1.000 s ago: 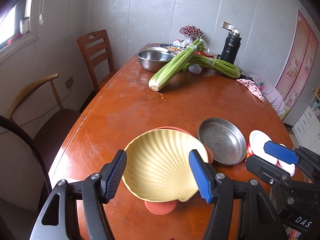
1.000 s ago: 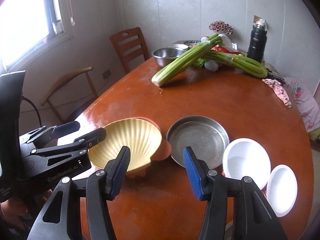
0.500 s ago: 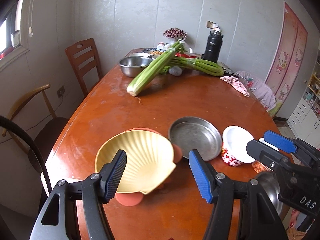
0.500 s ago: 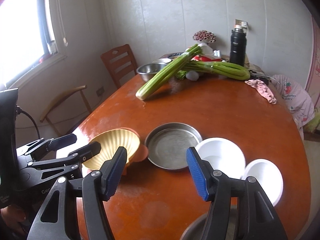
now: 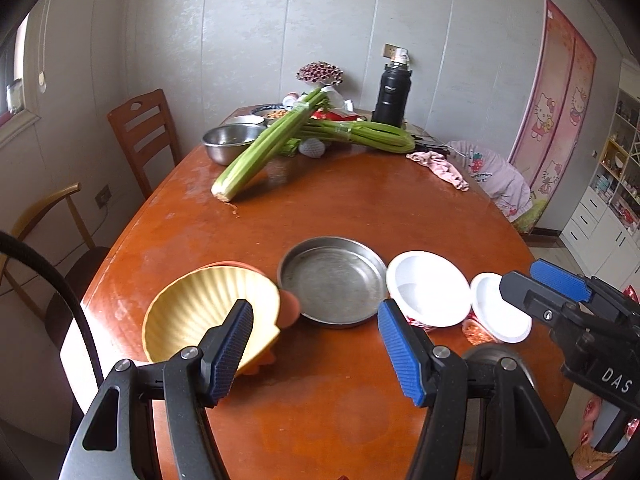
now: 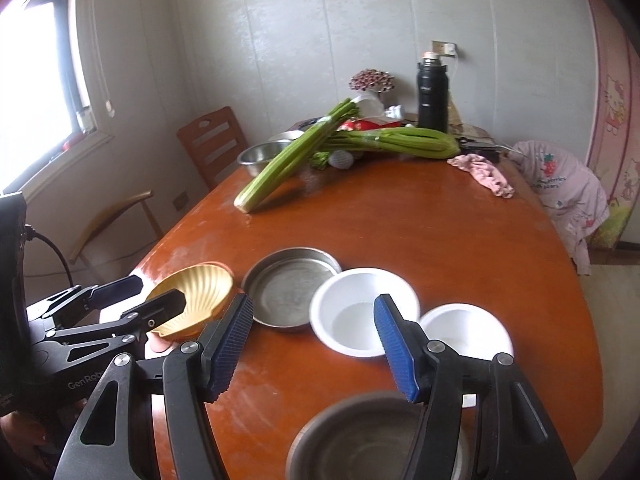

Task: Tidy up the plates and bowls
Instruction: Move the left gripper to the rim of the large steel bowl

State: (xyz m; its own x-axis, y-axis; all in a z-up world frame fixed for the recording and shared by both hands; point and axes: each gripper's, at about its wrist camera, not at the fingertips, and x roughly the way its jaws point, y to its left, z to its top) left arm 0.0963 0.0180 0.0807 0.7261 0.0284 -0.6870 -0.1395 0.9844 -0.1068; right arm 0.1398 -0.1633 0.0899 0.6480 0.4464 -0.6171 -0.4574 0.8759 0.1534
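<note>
Taking the steel pan [image 5: 334, 280] as landmark: to its left the shell dish [image 5: 204, 312] sits on an orange plate [image 5: 288, 309], whose edge touches the pan. A second ago the left gripper [image 5: 316, 354] framed the shell dish closely; now it has drawn back and up, jaws apart and empty, with the dish clear of its pads. So the shell dish appears placed and let go. Right of the pan stands the big white bowl [image 6: 362, 310], its rim just touching the pan, then the small white bowl [image 6: 466, 330] further right. Nearer than the pan, a steel bowl [image 6: 360, 436] has come into view under the right gripper [image 6: 314, 350], which has also backed away; its jaws stand apart, empty, wider than before. That steel bowl looks like the likely next pick, though no stacking has begun.
</note>
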